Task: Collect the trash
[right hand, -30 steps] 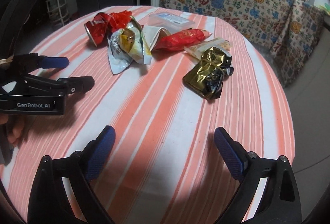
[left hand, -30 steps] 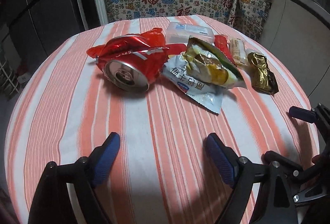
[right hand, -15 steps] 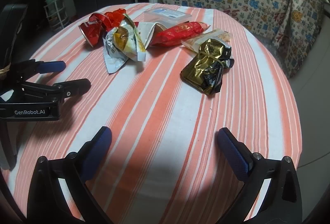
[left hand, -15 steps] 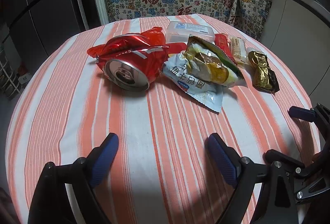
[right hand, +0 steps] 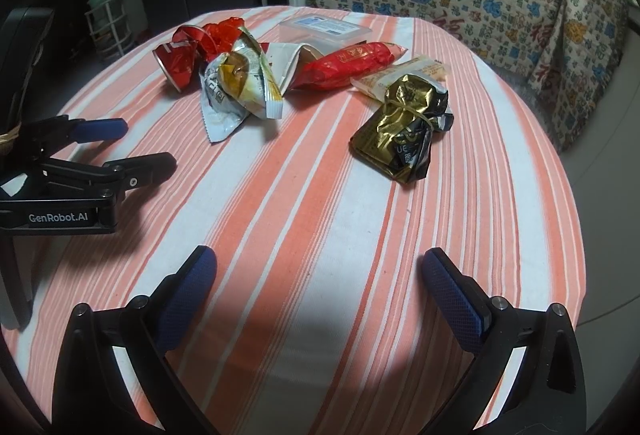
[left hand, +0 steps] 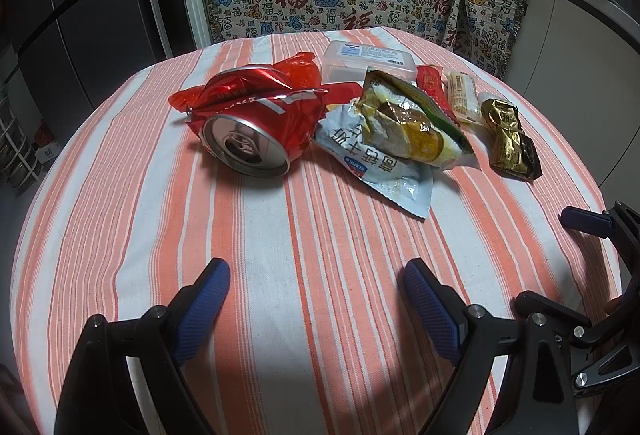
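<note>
We've got a round worktop point(left hand: 132, 219) under an orange-and-white striped cloth, with the trash bunched toward twelve o'clock in both wrist views.

Going left to right in the left wrist view: the crushed red can point(left hand: 256, 123) lies on its side, silver top facing us, and the white lettering on it is too crumpled to read. A red wrapper point(left hand: 302, 69) pokes out from behind it, mostly hidden. Next is a clear plastic box point(left hand: 366, 59) with a white label and barcode, print too small to make out. In front of that a green-and-yellow snack bag point(left hand: 412, 127) sits on top of a pale blue-white packet point(left hand: 380, 171), which shows upside-down Chinese characters and a small blue logo we can't quite read. Then a red sausage-style pack point(left hand: 430, 87), half covered, a cream wrapped bar point(left hand: 462, 97), and at about two o'clock a crumpled gold wrapper point(left hand: 508, 139) tied with a rubber band.

Our left gripper point(left hand: 316, 299) has its fingers spread wide, nothing between them, well short of the can. The right gripper point(right hand: 320, 283) is spread just as wide and empty, with the gold wrapper at about one o'clock from it. In the right wrist view the left gripper's body reads "GenRobot.AI". Both tools are cut off by the bottom edge.
</note>
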A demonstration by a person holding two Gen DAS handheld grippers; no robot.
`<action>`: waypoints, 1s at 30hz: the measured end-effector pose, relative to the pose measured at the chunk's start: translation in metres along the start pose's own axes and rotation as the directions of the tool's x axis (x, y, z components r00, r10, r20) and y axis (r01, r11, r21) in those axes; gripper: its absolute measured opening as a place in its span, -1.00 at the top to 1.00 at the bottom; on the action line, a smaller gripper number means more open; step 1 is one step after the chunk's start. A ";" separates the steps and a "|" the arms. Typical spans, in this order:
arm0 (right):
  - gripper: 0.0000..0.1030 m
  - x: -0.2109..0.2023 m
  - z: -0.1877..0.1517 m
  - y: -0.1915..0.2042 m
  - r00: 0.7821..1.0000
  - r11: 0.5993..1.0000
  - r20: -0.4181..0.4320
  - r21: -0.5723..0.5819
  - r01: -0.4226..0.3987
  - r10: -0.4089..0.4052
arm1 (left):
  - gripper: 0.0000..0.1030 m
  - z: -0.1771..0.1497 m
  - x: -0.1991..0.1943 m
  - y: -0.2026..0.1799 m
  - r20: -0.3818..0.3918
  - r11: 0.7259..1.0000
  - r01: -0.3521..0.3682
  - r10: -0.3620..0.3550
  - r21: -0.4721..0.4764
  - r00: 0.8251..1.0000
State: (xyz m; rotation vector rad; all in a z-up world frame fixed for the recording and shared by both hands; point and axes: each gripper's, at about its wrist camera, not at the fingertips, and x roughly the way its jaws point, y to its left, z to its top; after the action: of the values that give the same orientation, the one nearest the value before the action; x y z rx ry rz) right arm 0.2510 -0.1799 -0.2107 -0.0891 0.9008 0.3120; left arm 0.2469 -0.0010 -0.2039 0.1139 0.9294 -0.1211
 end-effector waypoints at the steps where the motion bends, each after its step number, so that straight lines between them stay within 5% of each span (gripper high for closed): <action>1: -0.99 0.000 0.000 0.000 1.000 1.000 0.000 0.000 0.000 0.000 | -0.76 0.000 0.000 0.002 0.000 1.000 0.000 0.000 0.000 1.000; 30: -0.99 0.000 -0.001 0.000 1.000 1.000 -0.001 -0.006 -0.005 0.005 | -0.76 0.000 0.000 0.000 0.000 1.000 0.001 -0.001 0.000 1.000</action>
State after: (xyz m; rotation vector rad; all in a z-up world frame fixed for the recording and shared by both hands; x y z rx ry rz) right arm 0.2506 -0.1802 -0.2109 -0.0929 0.9014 0.3195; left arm 0.2466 -0.0011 -0.2037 0.1137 0.9294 -0.1218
